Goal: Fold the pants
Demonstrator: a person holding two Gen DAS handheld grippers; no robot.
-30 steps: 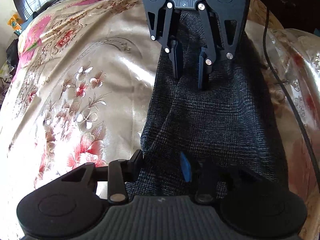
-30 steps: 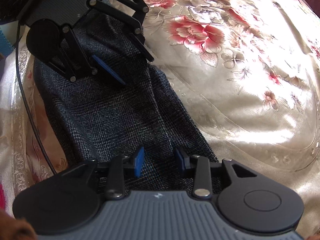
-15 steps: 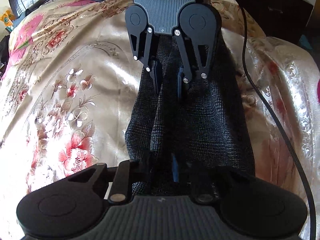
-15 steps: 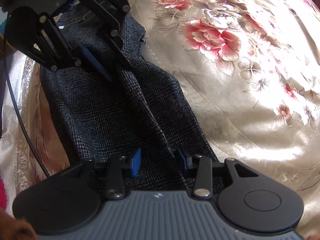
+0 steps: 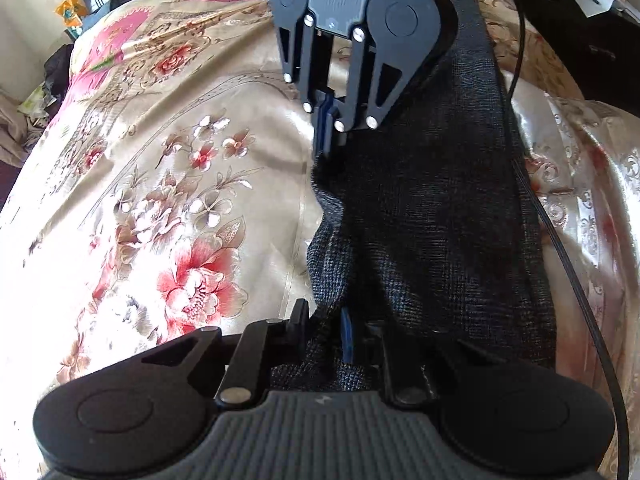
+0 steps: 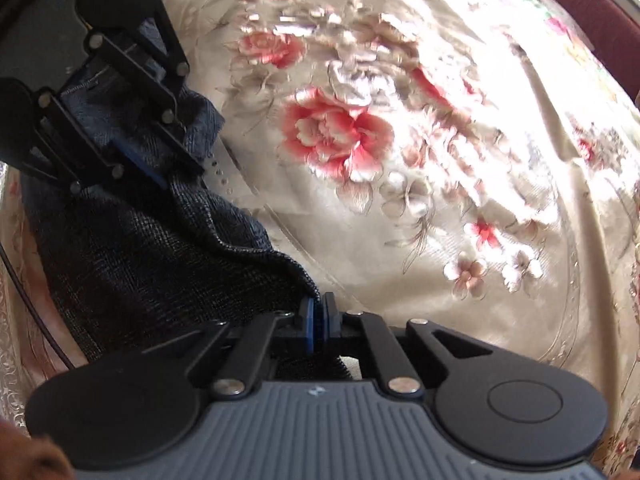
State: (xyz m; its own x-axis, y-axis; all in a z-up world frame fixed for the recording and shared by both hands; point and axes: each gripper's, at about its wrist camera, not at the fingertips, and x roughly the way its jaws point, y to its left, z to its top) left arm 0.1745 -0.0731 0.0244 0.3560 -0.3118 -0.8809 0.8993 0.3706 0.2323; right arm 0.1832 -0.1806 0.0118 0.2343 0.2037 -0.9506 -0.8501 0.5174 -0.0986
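The left tool [image 5: 326,332] grips the pants [image 5: 432,220] at their edge beside the flowered bedspread [image 5: 180,200]. Further along this edge the right tool [image 5: 329,136] has just closed, probably on cloth. The pants are soft and limp, so hold the edges.

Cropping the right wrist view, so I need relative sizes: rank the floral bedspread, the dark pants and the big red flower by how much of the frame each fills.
1. floral bedspread
2. dark pants
3. big red flower
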